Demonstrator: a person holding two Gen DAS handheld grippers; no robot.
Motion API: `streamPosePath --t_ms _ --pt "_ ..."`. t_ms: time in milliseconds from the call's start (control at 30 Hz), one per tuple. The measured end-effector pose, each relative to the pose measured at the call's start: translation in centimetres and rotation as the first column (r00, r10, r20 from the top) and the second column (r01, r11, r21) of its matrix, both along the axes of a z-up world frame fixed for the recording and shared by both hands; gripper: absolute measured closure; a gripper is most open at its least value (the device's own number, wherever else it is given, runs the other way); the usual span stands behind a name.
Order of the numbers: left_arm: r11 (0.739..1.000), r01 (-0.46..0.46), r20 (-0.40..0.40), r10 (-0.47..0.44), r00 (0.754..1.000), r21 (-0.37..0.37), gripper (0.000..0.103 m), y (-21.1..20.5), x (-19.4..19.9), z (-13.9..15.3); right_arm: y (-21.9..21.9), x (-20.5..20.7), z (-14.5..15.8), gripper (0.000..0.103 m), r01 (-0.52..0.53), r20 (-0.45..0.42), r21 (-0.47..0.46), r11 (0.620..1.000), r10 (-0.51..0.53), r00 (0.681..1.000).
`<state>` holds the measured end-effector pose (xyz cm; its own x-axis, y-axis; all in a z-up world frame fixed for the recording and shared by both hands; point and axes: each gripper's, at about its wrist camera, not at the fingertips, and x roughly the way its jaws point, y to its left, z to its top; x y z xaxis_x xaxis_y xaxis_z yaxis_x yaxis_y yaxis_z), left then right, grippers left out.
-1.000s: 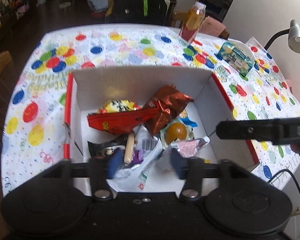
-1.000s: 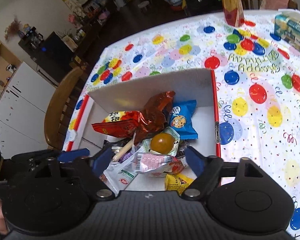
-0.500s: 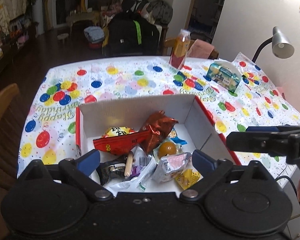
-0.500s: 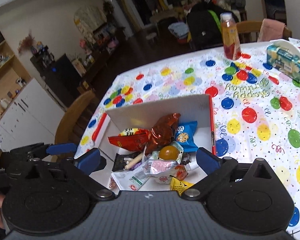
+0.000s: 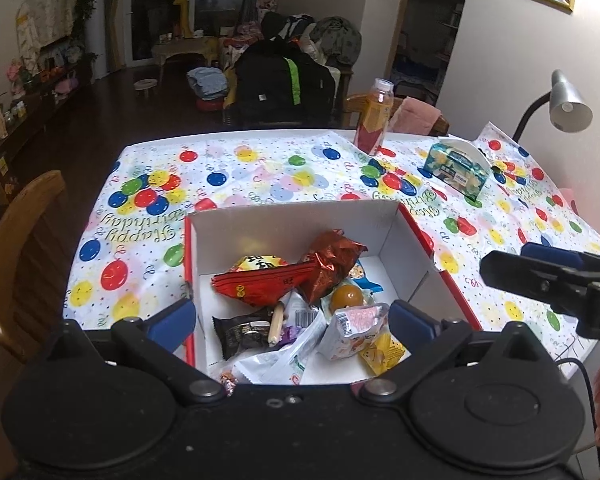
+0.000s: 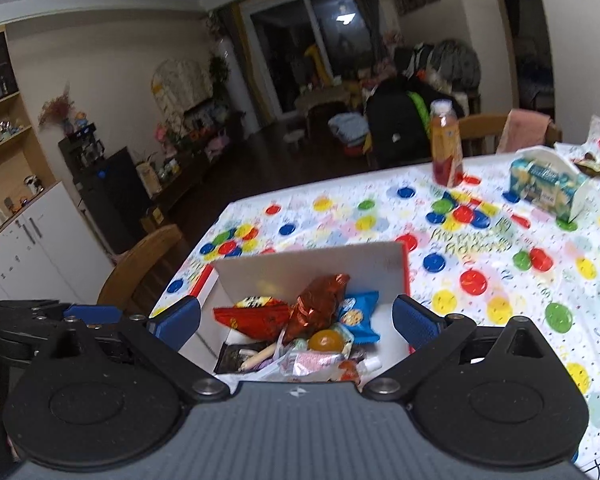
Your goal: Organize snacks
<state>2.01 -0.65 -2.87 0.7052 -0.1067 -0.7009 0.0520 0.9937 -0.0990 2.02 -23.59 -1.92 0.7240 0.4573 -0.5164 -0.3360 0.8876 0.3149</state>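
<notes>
Here the left gripper (image 5: 292,322) hangs above the near end of the box (image 5: 296,220), its blue fingers (image 5: 172,320) spread wide with nothing between them. The snacks lie heaped inside the box, framed by those fingers: a red packet (image 5: 260,284) and a crinkled foil bag (image 5: 332,260) just ahead of the tips, an orange ball (image 5: 346,296) and a pink-and-white pouch (image 5: 352,332) nearer the right finger, a dark wrapper (image 5: 242,330) nearer the left one. The right gripper (image 6: 296,320) hovers over the same box (from the other side), fingers (image 6: 414,322) equally wide apart and empty. Far beyond the fingertips, a juice bottle (image 5: 374,116) and a tissue holder (image 5: 456,170) stand on the balloon-patterned table (image 5: 260,168).
</notes>
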Motion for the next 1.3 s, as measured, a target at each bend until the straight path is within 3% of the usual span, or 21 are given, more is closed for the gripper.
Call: streamPosePath --t_ms 167,600,1300 --pt "1.0 -0.024 0.008 0.024 1.0 -0.01 0.0 0.4 -0.5 0.1 0.2 -1.0 -0.3 0.0 0.018 0.051 -0.002 1.0 -0.018 0.999" --pt "0.998 -0.063 0.005 0.063 0.998 0.012 0.0 0.6 -1.2 -0.3 0.2 -1.6 -1.1 0.0 0.096 0.01 -0.019 0.995 -0.096 0.995" --pt "0.996 -0.084 0.05 0.085 0.995 -0.013 0.001 1.4 -1.8 0.2 0.9 -1.8 -1.1 0.0 0.099 0.019 -0.049 0.994 -0.098 0.995"
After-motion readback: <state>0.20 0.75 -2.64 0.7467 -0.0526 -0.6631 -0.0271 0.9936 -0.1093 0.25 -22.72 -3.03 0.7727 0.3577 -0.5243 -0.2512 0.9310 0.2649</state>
